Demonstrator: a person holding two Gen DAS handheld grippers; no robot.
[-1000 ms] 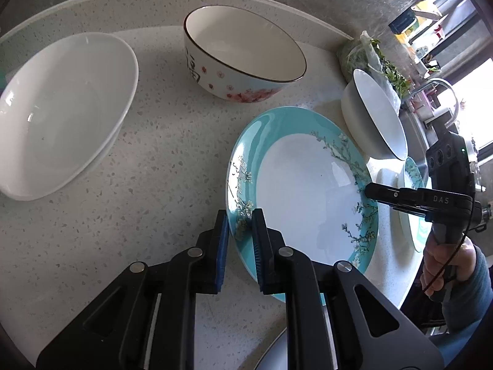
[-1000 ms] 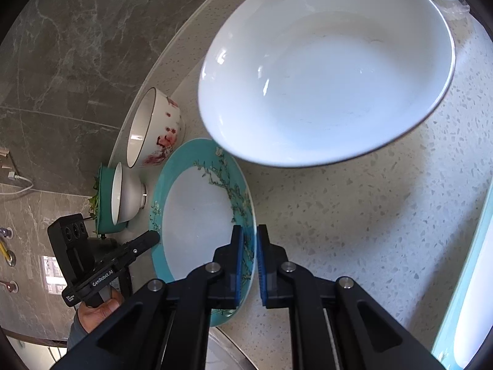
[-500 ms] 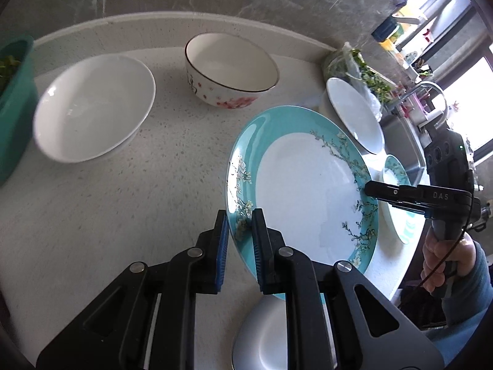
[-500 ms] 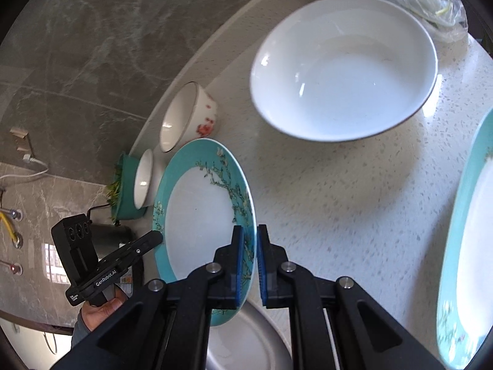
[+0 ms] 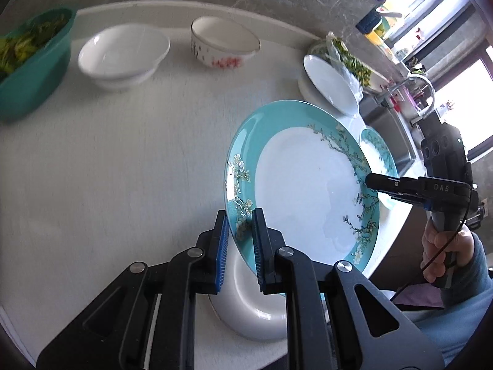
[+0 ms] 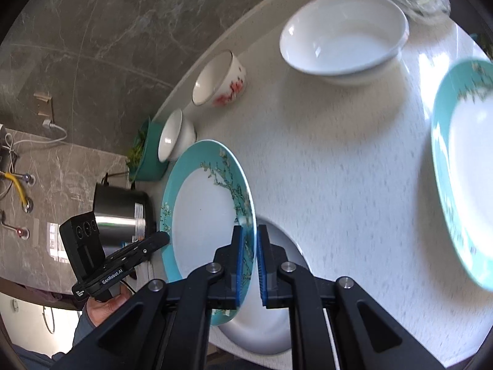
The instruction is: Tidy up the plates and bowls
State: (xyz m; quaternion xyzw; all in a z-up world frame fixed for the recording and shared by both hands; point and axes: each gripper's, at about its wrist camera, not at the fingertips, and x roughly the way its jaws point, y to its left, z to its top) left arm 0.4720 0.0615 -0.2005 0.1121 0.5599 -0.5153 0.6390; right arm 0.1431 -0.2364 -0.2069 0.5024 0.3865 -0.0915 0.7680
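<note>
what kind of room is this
Most likely a home kitchen: a pale speckled countertop against a grey marble-look wall, a steel sink with a curved faucet by a bright window, and a metal cooker pot beside bowls of greens.

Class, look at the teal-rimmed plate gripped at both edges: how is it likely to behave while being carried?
The teal-rimmed plate looks like glazed ceramic, so probably rigid and breakable if dropped. Its shiny rim may slip in the left gripper and right gripper. It is tilted, above a white plate, so a slip could chip both.
</note>
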